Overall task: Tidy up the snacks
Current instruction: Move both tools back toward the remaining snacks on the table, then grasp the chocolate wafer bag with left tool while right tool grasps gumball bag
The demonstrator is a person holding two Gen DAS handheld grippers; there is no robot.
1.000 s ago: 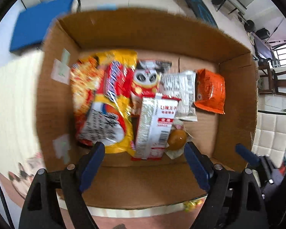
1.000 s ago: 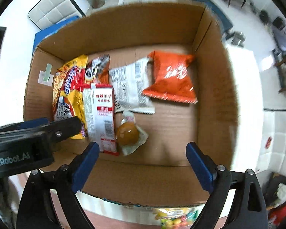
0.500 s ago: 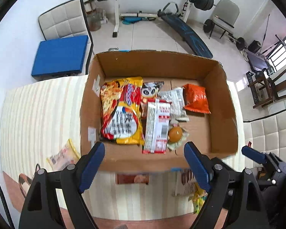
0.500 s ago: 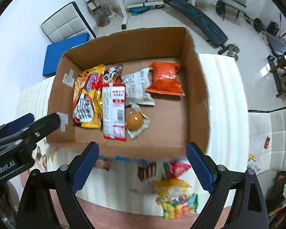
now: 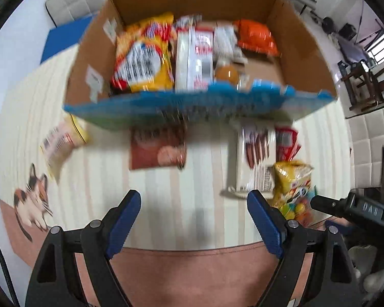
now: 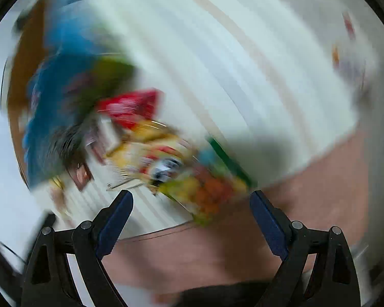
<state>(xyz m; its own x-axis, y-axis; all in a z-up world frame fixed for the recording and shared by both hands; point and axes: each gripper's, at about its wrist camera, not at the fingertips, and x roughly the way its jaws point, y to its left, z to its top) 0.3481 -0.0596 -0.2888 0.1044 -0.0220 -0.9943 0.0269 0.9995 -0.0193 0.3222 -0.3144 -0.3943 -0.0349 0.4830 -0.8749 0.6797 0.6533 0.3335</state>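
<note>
Snacks lie in two groups on the striped bench. Inside the cardboard box sit a yellow noodle bag, a white-and-red packet, an orange pouch and a small round wrapped sweet. In front of the box, a brown packet, a pale packet, a white biscuit pack, a red packet and a yellow candy bag rest on the cloth. Left tool hangs spread wide over bare cloth, pinching nothing. Right tool is spread too, empty, with the blurred yellow candy bag just ahead of its tips
</note>
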